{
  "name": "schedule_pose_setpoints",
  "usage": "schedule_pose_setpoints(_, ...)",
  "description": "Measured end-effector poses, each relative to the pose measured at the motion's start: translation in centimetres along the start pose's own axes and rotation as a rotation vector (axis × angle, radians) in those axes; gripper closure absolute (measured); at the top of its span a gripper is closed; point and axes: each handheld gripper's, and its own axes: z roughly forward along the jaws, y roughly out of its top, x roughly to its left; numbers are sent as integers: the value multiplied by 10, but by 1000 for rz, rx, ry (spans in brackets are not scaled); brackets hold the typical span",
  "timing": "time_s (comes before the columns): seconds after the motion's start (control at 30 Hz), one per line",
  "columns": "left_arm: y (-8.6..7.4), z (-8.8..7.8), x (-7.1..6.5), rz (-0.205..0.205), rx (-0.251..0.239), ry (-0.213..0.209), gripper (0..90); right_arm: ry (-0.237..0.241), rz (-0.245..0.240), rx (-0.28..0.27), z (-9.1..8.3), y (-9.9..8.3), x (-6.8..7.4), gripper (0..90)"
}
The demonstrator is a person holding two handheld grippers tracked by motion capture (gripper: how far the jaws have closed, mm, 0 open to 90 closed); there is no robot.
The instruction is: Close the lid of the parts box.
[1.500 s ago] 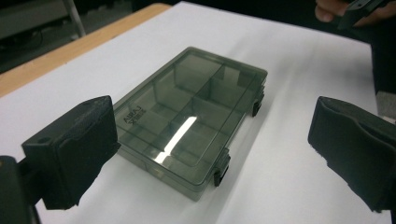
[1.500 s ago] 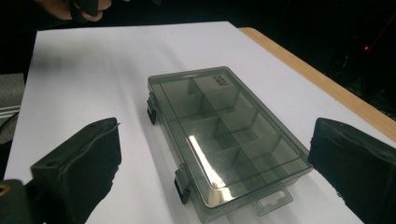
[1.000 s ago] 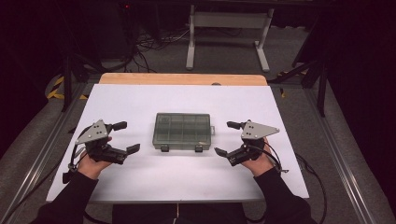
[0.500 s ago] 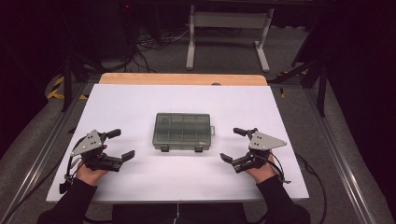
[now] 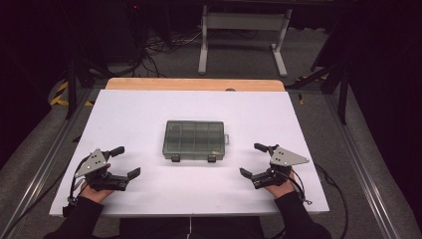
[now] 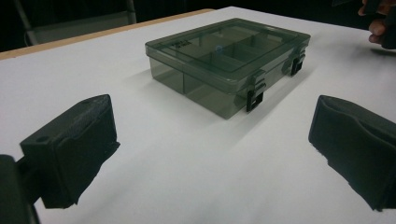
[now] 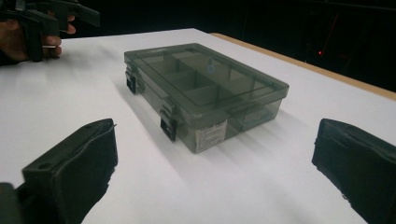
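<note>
A smoky see-through compartment box [image 5: 194,140] lies shut in the middle of the white table, its two black latches [image 5: 175,158] facing the near edge. My left gripper [image 5: 127,161] rests low near the front left, open, jaws empty and aimed at the box. My right gripper [image 5: 251,160] mirrors it at the front right, also open and empty. Both stand well apart from the box. The left gripper view shows the box [image 6: 229,60] beyond its wide-spread jaws. In the right gripper view the box [image 7: 205,88] sits ahead, with the left gripper [image 7: 51,18] far off.
The white table top [image 5: 149,114] ends in a wooden strip [image 5: 194,83] at the far edge. Metal rails [image 5: 54,149] run along both sides. A metal stand [image 5: 244,30] and cables lie on the floor behind.
Both grippers have drawn back toward the near edge and slightly outward, away from the box. They stay open. The box has not moved.
</note>
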Motion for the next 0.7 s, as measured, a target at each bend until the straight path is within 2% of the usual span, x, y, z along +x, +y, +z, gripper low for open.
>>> schedule_pose_setpoints(0.07,0,0,1,-13,-16,7,17,4,9,13,1,-3,1,3)
schedule_pose_setpoints(0.2,0,2,2,-21,-16,8,34,7,6,9,3,-3,2,26)
schedule_pose_setpoints(0.27,1,4,2,1,-10,8,34,0,8,10,4,-3,1,26)
schedule_pose_setpoints(0.37,2,6,2,10,-11,17,26,-7,17,4,3,-3,1,23)
schedule_pose_setpoints(0.7,1,3,6,-47,-26,13,11,-9,28,19,3,-2,0,20)
